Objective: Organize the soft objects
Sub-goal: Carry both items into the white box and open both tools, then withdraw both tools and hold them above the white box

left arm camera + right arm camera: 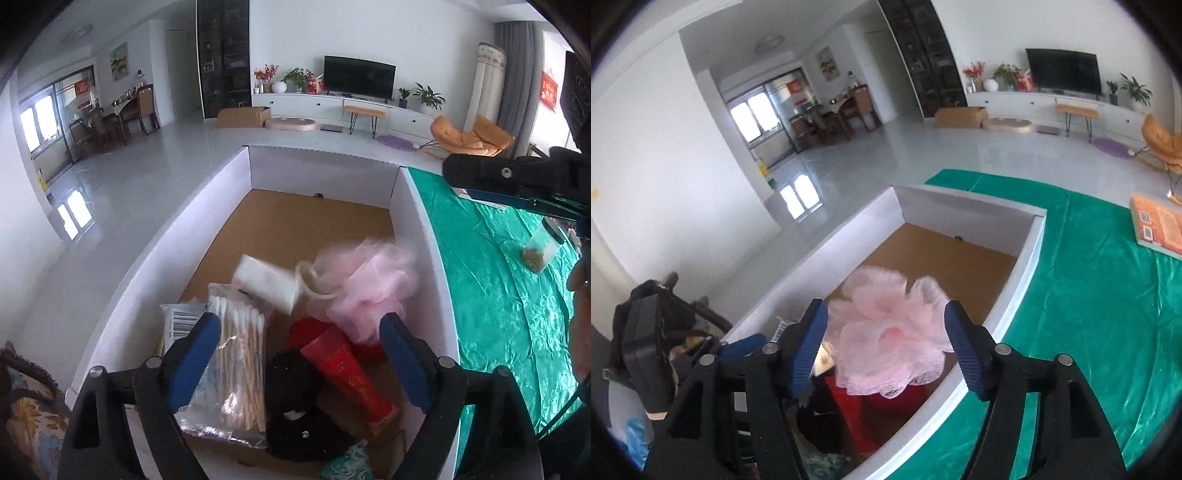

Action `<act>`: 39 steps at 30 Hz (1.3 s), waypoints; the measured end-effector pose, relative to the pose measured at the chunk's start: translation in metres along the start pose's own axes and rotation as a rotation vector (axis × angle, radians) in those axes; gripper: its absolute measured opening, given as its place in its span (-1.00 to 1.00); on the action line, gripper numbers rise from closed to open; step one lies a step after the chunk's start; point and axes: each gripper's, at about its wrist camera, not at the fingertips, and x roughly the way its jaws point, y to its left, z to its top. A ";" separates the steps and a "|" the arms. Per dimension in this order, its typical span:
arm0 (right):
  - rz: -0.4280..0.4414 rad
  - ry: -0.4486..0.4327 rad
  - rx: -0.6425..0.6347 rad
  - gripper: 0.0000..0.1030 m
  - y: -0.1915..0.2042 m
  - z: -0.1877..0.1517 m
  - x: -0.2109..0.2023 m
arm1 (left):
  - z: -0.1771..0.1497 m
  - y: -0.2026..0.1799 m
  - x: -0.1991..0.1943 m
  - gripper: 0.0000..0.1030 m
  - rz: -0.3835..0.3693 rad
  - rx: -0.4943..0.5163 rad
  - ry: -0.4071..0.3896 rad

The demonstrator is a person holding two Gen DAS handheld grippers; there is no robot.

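A white-walled box (236, 177) sits at the left edge of the green-draped counter (491, 295), and I work over it with a claw in each hand. My left claw (299, 354) hangs wide open over the near end of the box, gripping nothing; below it, from the left, lie a barcoded packet (179, 321), a clear bag of cotton swabs (238, 354), a black fuzzy item (291, 376) and a red tube (345, 369), with a white packet (267, 282) just behind them. To the right of these, against the box's right wall, rests the pink mesh bath pouf (369, 280), its looped cord (310, 280) trailing toward the white packet. My right claw (886, 343) is also spread wide, its blue pads on either side of the pouf (886, 350) without pressing it (contact at the left pad is hard to judge). I expect the pouf to be nearly weightless, springy and easily crushed, so a squeeze through the bunched middle should hold better than the loose frills. Further right on the counter stand a small lidded jar (541, 251) and an orange book (1160, 225).
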 end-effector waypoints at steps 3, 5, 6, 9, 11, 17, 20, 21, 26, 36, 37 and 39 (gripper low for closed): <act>-0.032 -0.007 -0.024 0.34 0.000 -0.008 -0.012 | -0.002 -0.004 -0.007 0.89 0.077 -0.014 -0.031; -0.064 -0.010 -0.057 0.36 0.005 -0.012 -0.021 | -0.003 -0.001 -0.012 0.89 0.107 -0.070 -0.040; -0.077 -0.010 -0.078 0.37 0.010 -0.008 -0.023 | -0.003 0.001 -0.016 0.89 0.124 -0.099 -0.062; -0.124 0.002 -0.118 0.43 0.015 -0.010 -0.025 | -0.007 0.008 -0.026 0.89 0.212 -0.170 -0.086; -0.147 0.022 -0.119 0.45 0.015 -0.013 -0.023 | -0.006 0.006 -0.025 0.89 0.273 -0.143 -0.058; -0.158 0.109 -0.114 0.45 0.018 -0.030 -0.011 | -0.006 0.006 -0.019 0.89 0.354 -0.085 -0.011; -0.178 0.141 -0.132 0.45 0.021 -0.034 -0.005 | -0.009 0.006 -0.020 0.89 0.362 -0.089 -0.009; -0.179 0.148 -0.135 0.45 0.023 -0.035 -0.005 | -0.009 0.007 -0.020 0.89 0.362 -0.089 -0.008; -0.190 0.156 -0.152 0.45 0.029 -0.037 -0.005 | -0.008 0.010 -0.023 0.89 0.360 -0.097 -0.010; -0.198 0.171 -0.170 0.45 0.036 -0.045 -0.001 | -0.009 0.012 -0.025 0.89 0.335 -0.116 -0.010; -0.198 0.173 -0.169 0.45 0.036 -0.045 -0.001 | -0.010 0.014 -0.025 0.89 0.330 -0.127 -0.009; -0.197 0.172 -0.167 0.45 0.037 -0.047 0.000 | -0.011 0.017 -0.026 0.90 0.339 -0.152 -0.012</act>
